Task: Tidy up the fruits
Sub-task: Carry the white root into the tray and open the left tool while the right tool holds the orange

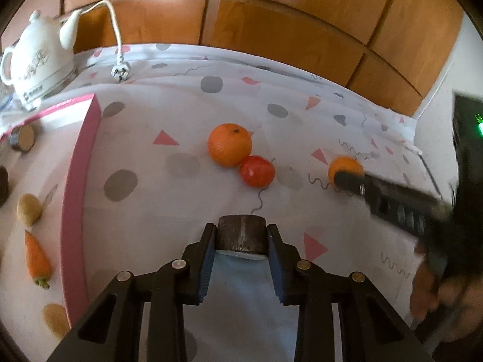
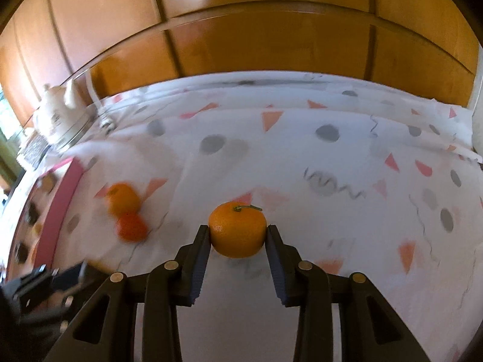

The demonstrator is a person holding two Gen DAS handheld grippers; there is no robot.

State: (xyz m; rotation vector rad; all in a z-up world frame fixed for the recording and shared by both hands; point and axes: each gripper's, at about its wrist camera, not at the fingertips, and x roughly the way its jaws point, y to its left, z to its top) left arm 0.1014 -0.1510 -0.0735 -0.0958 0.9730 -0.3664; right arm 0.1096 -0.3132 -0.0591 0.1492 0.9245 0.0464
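My left gripper (image 1: pixel 241 236) has its jaws clamped on a dark round slice (image 1: pixel 241 233) above the patterned surface (image 1: pixel 181 114). Ahead lie an orange (image 1: pixel 229 144) touching a tomato (image 1: pixel 257 171). My right gripper (image 2: pixel 238 236) has its jaws clamped on a tangerine (image 2: pixel 237 229) on the surface.

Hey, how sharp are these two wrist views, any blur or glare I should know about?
Left wrist view: mostly sharp, the orange and tomato crisp; the right gripper at the small mandarin is motion-smeared. Right wrist view: the mandarin between the fingers is sharp, but the left side, kettle included, is blurred. Both bend strongly at the edges; the cabinet shows glare.
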